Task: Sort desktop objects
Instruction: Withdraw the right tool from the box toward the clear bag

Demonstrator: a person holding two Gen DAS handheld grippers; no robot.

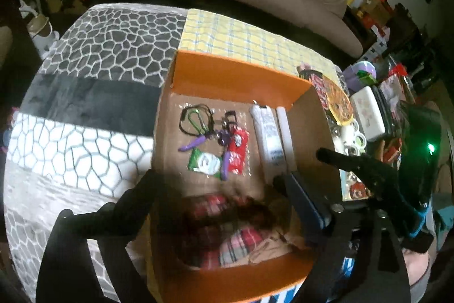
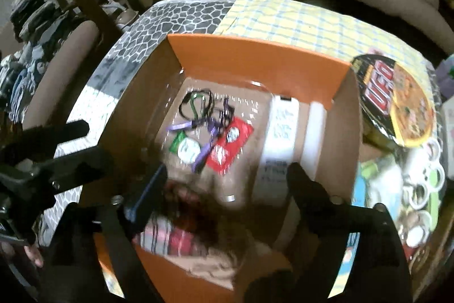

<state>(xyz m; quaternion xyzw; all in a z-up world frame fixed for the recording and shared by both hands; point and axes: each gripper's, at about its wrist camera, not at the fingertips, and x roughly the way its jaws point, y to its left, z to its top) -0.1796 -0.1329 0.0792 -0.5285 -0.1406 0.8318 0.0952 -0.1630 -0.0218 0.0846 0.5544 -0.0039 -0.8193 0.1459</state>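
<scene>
- Two hand-held tools hover over an open orange cardboard box standing on a surface covered in grey pebble-patterned cloth and yellow checked cloth.
- Left tool: its black fingers are spread wide with nothing between them.
- Below it, at the near end of the box, lies a blurred red-and-white plaid fabric bundle with a dark furry patch. It looks soft and light, so a pinch on a bunched fold should serve.
- Farther in lie purple-handled scissors with looped cords, a green packet and a red packet; thin film, probably slippery.
- A long white tube lies beside the right wall, its long axis running away from the camera. It seems stiff; hold it across the middle.
- Right tool: fingers likewise stand apart, empty, over the box.
- Outside, right: a round instant noodle bowl, then tape rolls.
</scene>
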